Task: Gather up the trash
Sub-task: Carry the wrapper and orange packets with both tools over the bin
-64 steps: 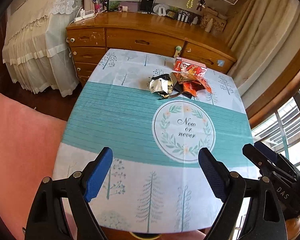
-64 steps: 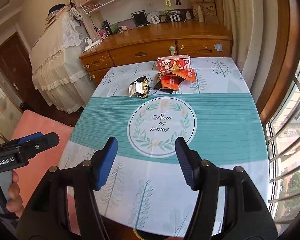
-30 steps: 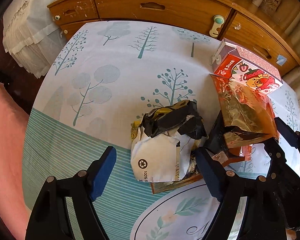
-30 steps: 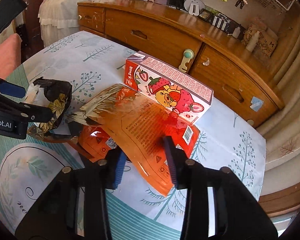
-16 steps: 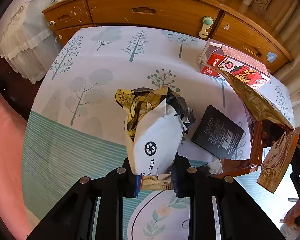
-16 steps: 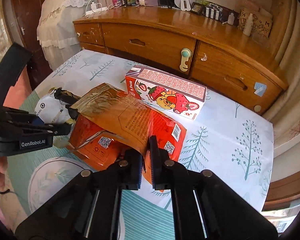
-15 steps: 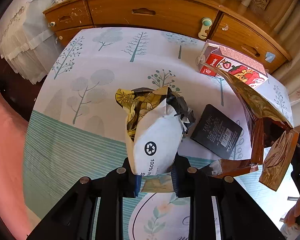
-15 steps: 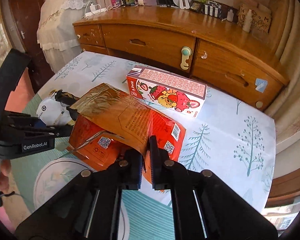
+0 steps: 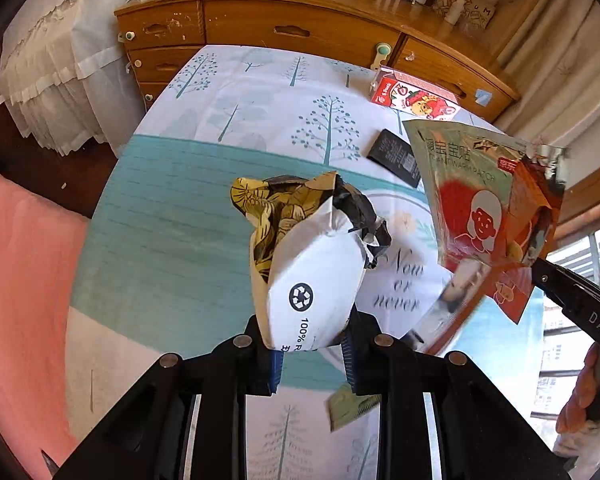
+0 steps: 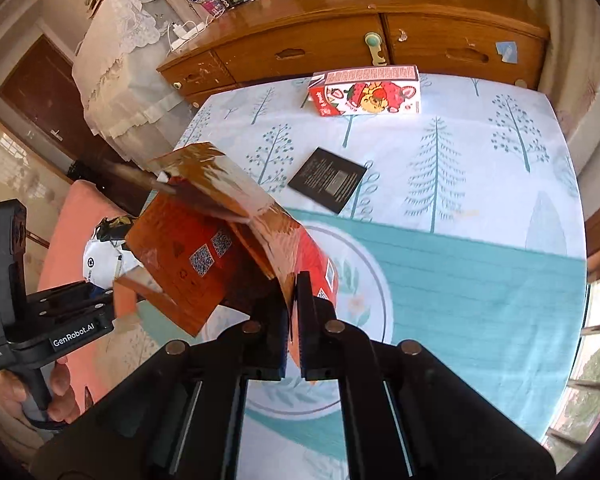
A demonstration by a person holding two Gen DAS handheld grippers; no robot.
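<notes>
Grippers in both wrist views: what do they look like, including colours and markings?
Both are black plastic two-finger tools with silver rivets on the linkages. The left gripper shows blue pads; seen from the right wrist its body bears white "GenRobot.AI" lettering. The right gripper is seen from the left wrist with "DAS" on its side. No sleeves are visible.

Crumpled white wrapper [image 9: 316, 280] and orange foil pouch [image 10: 204, 248] held above table

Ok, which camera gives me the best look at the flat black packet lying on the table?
The right wrist view: the black packet lies whole and unobstructed on the tablecloth. In the left wrist view the black packet is smaller, its right end hidden behind the held orange wrapper.
</notes>
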